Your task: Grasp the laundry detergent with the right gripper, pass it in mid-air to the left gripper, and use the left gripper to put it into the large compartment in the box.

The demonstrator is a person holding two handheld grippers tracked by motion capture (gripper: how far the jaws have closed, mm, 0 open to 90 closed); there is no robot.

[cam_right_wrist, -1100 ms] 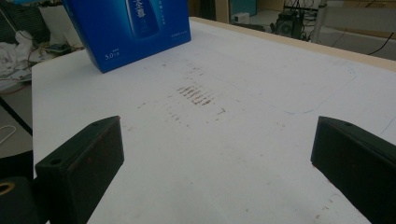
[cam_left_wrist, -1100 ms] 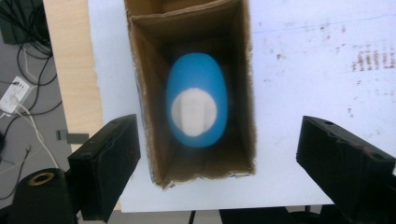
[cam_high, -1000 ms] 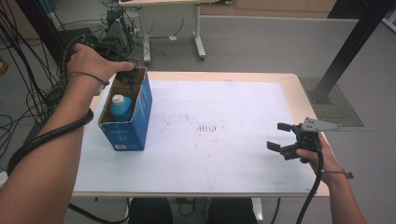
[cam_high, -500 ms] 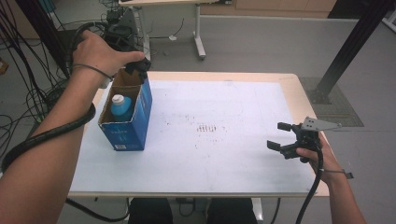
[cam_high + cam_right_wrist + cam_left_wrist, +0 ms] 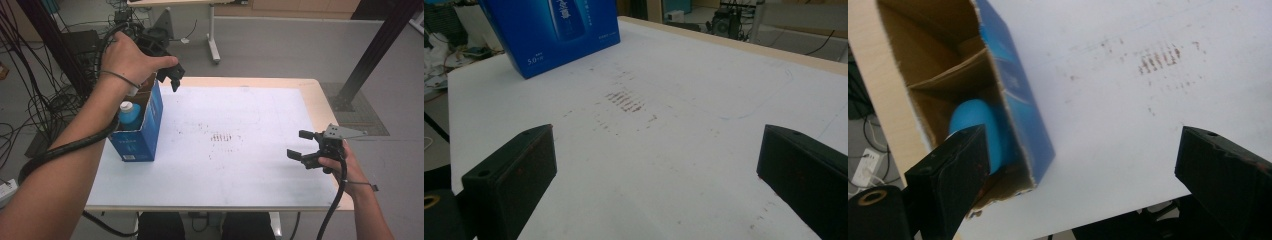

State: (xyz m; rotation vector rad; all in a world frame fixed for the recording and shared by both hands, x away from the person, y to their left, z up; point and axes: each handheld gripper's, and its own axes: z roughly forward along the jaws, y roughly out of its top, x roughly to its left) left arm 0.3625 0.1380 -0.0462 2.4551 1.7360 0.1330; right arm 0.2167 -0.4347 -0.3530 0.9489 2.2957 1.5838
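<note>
An open blue carton (image 5: 137,131) stands at the table's left side, and a blue bottle with a white cap (image 5: 128,113) stands upright inside it. My left gripper (image 5: 170,76) hovers above the carton's far right corner. It is open, its jaws have just been opening, and nothing is between them. In the left gripper view the wide-apart gripper (image 5: 1083,170) looks down on the carton (image 5: 1020,107) and the bottle (image 5: 979,126). My right gripper (image 5: 301,145) rests open and empty near the table's right edge. In the right gripper view that gripper (image 5: 654,170) faces the carton (image 5: 554,30).
The white table top (image 5: 240,170) has brownish smudges (image 5: 222,136) near its middle. A wooden rim (image 5: 320,107) borders it at the back and right. Cables and equipment (image 5: 60,55) crowd the floor at the left. Another table's leg (image 5: 214,35) stands behind.
My left hand has lifted off the top of the carton and moved right and upward. The bottle stays in the carton. The right hand has not moved.
</note>
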